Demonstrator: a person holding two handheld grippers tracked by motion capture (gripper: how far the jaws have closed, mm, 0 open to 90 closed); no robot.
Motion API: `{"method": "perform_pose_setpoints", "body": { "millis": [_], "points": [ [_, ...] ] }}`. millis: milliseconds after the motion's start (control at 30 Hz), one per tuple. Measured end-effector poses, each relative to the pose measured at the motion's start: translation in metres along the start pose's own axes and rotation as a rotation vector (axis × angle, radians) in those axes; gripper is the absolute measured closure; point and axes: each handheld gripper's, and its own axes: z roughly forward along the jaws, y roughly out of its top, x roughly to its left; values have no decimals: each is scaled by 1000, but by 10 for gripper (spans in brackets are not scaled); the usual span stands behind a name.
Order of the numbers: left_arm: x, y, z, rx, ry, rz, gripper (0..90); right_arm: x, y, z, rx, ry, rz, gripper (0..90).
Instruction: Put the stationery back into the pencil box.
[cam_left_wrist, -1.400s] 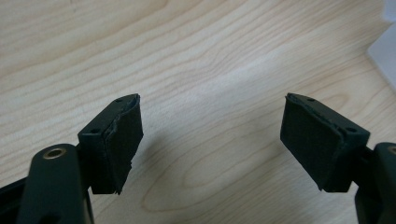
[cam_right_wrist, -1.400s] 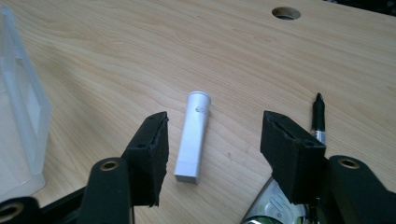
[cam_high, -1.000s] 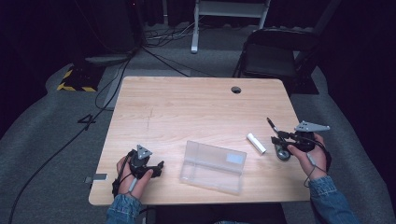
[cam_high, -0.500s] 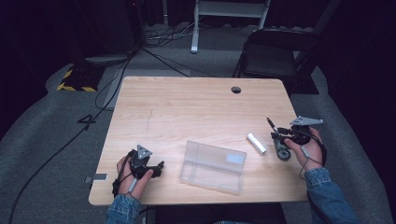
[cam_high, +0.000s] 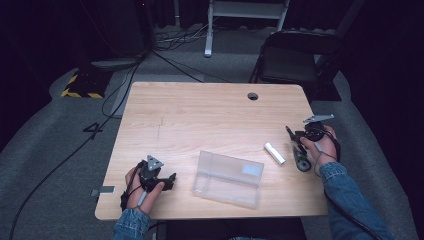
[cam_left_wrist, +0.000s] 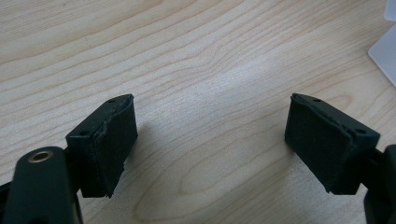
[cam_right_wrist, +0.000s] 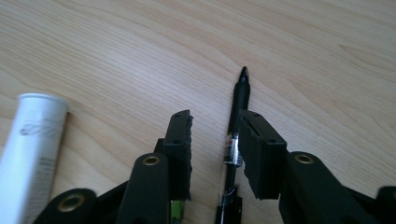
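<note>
Left gripper (cam_high: 172, 177): jaws apart, low, hand behind | Right gripper (cam_right_wrist: 215, 135): jaws have just been closing, narrow gap remaining.

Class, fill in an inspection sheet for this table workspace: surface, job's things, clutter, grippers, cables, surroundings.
Surface: wooden table, with a grommet hole.
Job's things: black pen between the right gripper's jaws, which have just been closing; gap on one side.
Clutter: white tube; clear plastic box.
Grippers: left gripper open, nothing between jaws; right gripper around the pen.
Cables: several on the floor.
Surroundings: folding chair, grey carpet.
</note>
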Motion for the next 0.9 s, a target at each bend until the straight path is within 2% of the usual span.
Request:
{"method": "perform_pose_setpoints", "body": {
  "millis": [200,400,600,667,767,900],
  "points": [
    [-1,0,0,0,-4,-4,175,-9,4,15,33,-10,38,660],
    [-1,0,0,-1,-8,2,175,-13,6,25,55,-15,48,668],
    [-2,1,1,-1,-10,5,172,-14,12,28,69,-9,60,748],
    [-2,1,1,3,-11,10,172,-13,13,29,69,-9,53,798],
    [-2,1,1,2,-15,13,172,-12,14,29,69,-19,35,804],
    [-6,2,1,5,-33,40,173,-12,14,28,78,-49,6,806]
  ]
}}
